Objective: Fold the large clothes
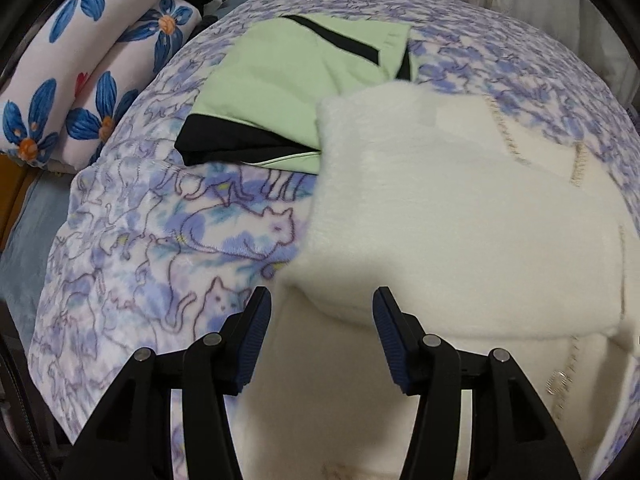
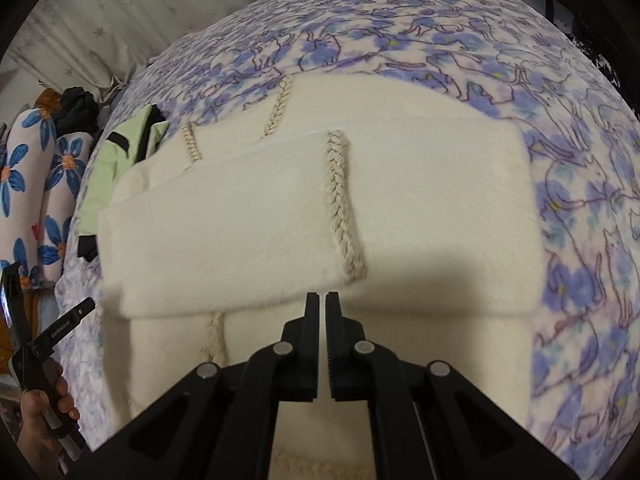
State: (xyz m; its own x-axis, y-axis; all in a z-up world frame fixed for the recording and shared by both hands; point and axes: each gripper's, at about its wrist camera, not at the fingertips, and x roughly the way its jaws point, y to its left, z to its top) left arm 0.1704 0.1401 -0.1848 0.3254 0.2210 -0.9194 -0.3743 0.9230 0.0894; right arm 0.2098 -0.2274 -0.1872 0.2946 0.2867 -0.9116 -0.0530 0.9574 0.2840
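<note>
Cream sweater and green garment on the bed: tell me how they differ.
The cream sweater is fuzzy, one colour, with braided trim; the green garment is smooth with black panels. The sweater lies nearer and overlaps the green garment's edge. Both lie folded on the cat-print blanket.

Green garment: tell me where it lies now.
The green garment lies folded on the cat-print blanket, upper centre in the left wrist view, between the flowered pillows and the white sweater overlapping its edge.

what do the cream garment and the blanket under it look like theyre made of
Cream garment: probably a soft fuzzy knit, matte, with a brushed nap and braided cable trim. Cat-print blanket: likely plush fleece, with a short pile and slightly blurred print.
</note>
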